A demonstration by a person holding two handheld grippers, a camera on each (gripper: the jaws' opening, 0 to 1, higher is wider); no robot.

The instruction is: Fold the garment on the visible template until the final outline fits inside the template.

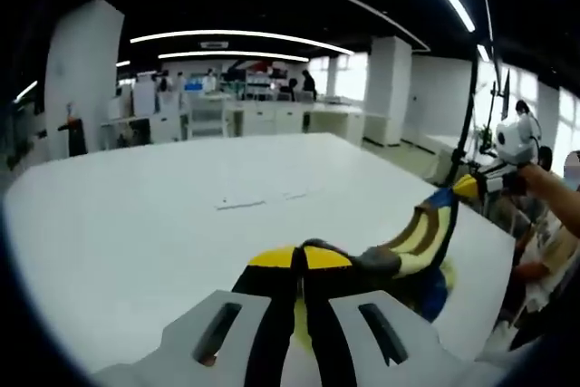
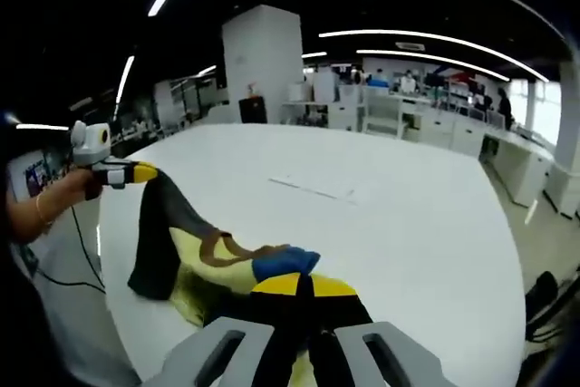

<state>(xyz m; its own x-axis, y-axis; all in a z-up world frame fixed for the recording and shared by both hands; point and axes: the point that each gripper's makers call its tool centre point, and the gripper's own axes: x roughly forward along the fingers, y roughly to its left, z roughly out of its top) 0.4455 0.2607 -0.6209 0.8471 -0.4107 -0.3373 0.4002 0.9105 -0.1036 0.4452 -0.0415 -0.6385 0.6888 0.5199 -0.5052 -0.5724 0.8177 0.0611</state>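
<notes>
Two grippers, left [image 1: 301, 265] and right [image 2: 304, 289], pinch one garment [image 2: 195, 251] above table [image 2: 408, 224].

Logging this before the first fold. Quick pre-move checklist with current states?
1. Left gripper shut on the garment: ok.
2. Right gripper shut on the garment: ok.
3. Garment flat on the white table: not ok; it hangs bunched between the grippers.
4. Template markings on the table in sight: ok, faint lines farther out on the table.
5. Garment over the template: not ok; it is at the table's near edge.
6. Final outline fits the template: not ok; no fold made yet.
</notes>
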